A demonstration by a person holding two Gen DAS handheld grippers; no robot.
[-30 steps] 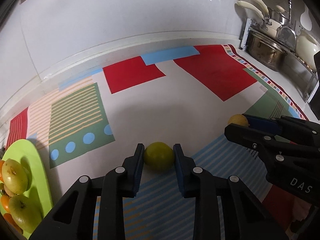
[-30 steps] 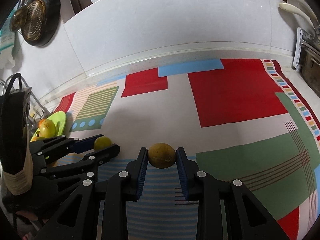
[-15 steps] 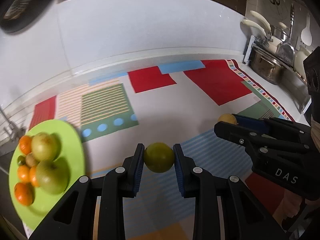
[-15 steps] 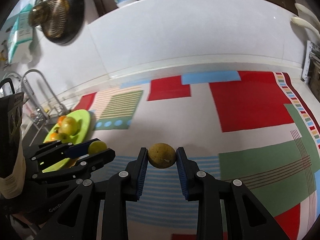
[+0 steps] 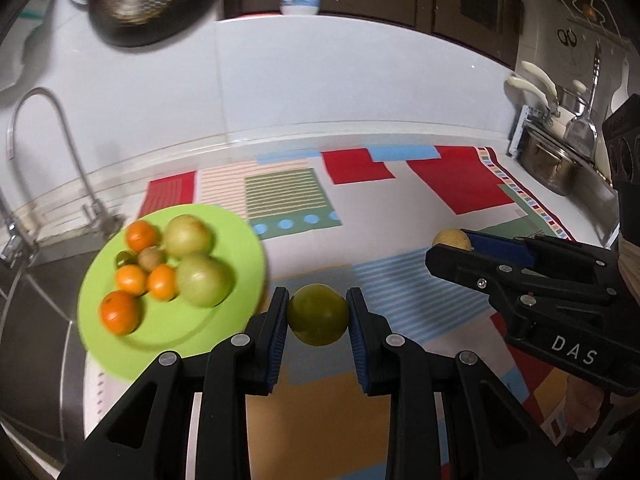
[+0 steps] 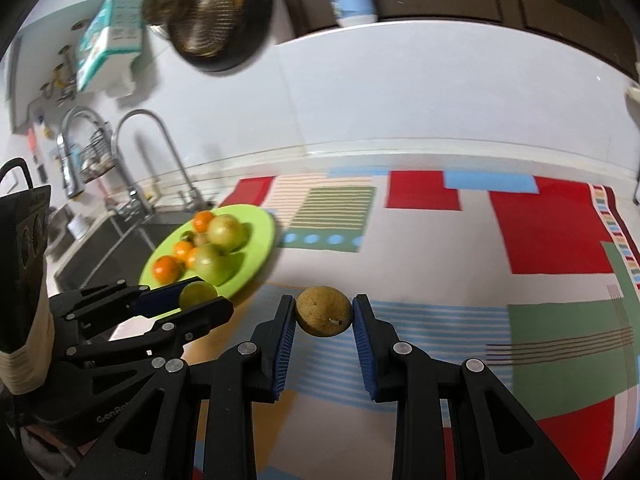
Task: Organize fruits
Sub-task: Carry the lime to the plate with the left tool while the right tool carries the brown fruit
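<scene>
Far left there's the lime green plate (image 5: 168, 332) sitting at the sink end of the desk (image 5: 400, 248), near the edge, already loaded with small oranges (image 5: 120, 312) and a couple of pale green fruits (image 5: 204, 284). They're piled loosely and round, so I'd guess anything dropped in carelessly will roll or knock a neighbour off the rim.

Next over, the left gripper (image 5: 318, 316) has its fingers (image 5: 276, 320) clamped on a green fruit (image 5: 318, 314), pads pressing on opposite sides right at its widest part. It hangs clear above the patterned cloth (image 5: 460, 188), just beside the plate. It looks smooth and glossy, so probably a bit slippery, but firm enough not to squash. Gripping across the middle like that seems the right call; any higher or lower and it'd likely squirt out.

Furthest right, the right gripper (image 6: 324, 316) is closed the same way on a brownish-yellow fruit (image 6: 324, 312), held above the striped part of the cloth. The skin looks rougher and speckled, so I reckon it's grippier. Both fruits look light and small, no real strain. Main thing is setting them down gently into a free spot on the plate and not letting go from a height.
</scene>
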